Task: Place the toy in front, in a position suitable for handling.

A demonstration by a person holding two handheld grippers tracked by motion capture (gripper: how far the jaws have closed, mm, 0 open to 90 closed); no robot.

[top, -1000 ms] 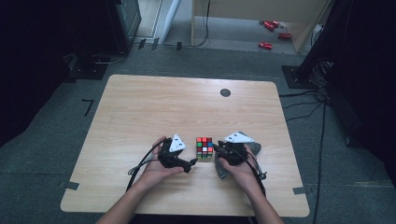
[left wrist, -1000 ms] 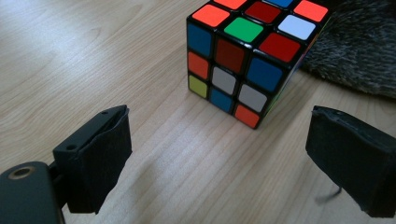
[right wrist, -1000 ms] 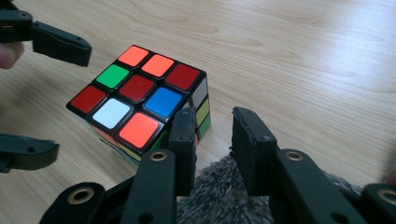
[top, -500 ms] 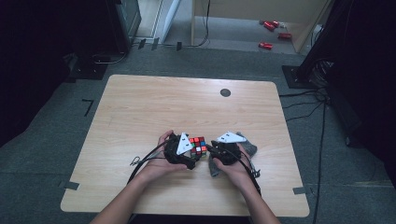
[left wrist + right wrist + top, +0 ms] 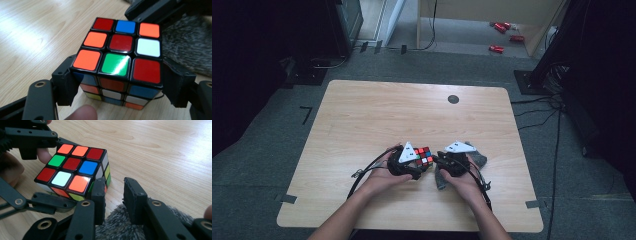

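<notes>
Two claws on the desk (image 5: 362, 125), both crowding a scrambled cube (image 5: 423, 156) near the front edge. Left claw (image 5: 120, 87) has just been closing and now its pads sit flat against opposite sides of the cube, so it's got it clamped, cube resting on the wood. Right claw (image 5: 113, 195) is narrow, nothing between the jaws, one jaw right up against the cube's corner. It's lying over some grey furry cloth (image 5: 477, 159) just right of the cube
</notes>
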